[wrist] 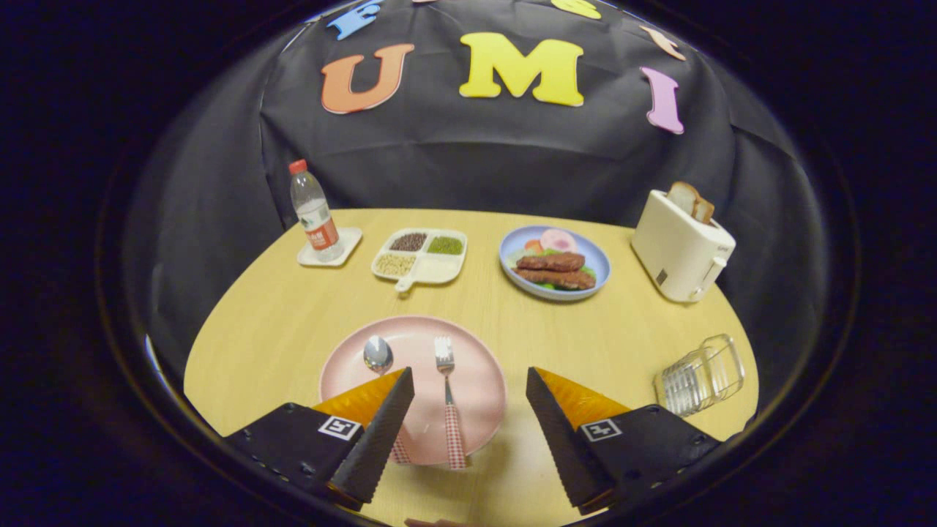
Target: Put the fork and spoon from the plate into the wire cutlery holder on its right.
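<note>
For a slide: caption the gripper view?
Open tongs hover over pink plate holding spoon and fork; wire cutlery holder waits right.

The hand-held gripper (468, 384) hangs with its fingers spread wide and empty over the round pink plate (479, 388), and the checked-handled metal fork (448, 399) lies in the gap between them. From the plate to the clear wire cutlery holder (700, 375), bare wooden worktop (278, 322) runs unbroken. Beyond that stretch stand a blue plate of food (554, 262) and a cream toaster (681, 249), both well apart from the holder.
</note>
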A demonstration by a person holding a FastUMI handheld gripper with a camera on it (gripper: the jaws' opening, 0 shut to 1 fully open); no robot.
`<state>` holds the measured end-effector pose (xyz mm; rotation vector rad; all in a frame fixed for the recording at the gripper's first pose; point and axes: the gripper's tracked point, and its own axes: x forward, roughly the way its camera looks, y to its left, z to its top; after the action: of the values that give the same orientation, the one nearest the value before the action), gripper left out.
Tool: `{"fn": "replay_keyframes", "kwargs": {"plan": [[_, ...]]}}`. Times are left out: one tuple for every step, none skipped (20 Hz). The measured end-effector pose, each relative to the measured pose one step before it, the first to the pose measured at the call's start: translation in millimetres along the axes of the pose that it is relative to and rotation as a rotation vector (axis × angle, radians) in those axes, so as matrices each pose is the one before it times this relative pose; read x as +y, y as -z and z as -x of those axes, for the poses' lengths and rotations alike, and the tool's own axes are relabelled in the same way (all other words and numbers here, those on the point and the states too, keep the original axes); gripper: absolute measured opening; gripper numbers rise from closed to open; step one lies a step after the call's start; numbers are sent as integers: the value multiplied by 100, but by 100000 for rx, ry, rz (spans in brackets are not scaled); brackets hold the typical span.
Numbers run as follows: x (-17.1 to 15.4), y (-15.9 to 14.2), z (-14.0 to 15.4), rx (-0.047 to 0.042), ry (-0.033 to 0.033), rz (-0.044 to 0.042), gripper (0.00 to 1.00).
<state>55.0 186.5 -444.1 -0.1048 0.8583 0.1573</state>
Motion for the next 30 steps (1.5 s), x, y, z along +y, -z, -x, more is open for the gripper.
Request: {"fn": "replay_keyframes", "kwargs": {"plan": [[282, 597, -987, 2586, -238, -662, 91], [221, 255, -909, 1454, 570, -213, 92], [115, 130, -782, 1396, 140, -175, 86], [152, 629, -738, 2050, -262, -831, 85], [138, 495, -473, 2053, -274, -1674, 79], [56, 178, -487, 1569, -166, -886, 73], [75, 184, -410, 1391, 80, -659, 64], [205, 415, -471, 1977, -389, -783, 56], [210, 367, -365, 1921, -349, -1104, 50], [207, 434, -407, 1769, -372, -1003, 48], [239, 301, -292, 1713, -439, -1012, 41], [159, 261, -247, 1201, -259, -956, 38], [81, 152, -29, 1219, -228, -611, 31], [208, -144, -38, -492, -1083, -751, 31], [187, -8, -165, 411, -643, -88, 31], [-243, 186, 166, 668, 512, -392, 31], [-145, 85, 320, 1296, -335, -590, 10], [226, 13, -391, 81, 109, -641, 13], [16, 70, 95, 692, 649, 526, 6], [296, 15, 176, -56, -1153, -43, 6], [-38, -200, 419, -1113, -65, 173, 6], [-177, -231, 516, -1060, -455, 393, 3], [312, -324, 770, -958, -1779, -3, 3], [85, -250, 753, -822, -751, 70, 3], [-25, -385, 949, -767, -1141, 153, 3], [-22, -434, 970, -1134, -935, 33, 3], [-143, -482, 1032, -1107, -853, 196, 3], [-279, -372, 1038, -970, -685, 149, 3], [-404, -522, 1133, -880, -368, 33, 3], [-561, -444, 1097, -1048, -413, 177, 3]]}}
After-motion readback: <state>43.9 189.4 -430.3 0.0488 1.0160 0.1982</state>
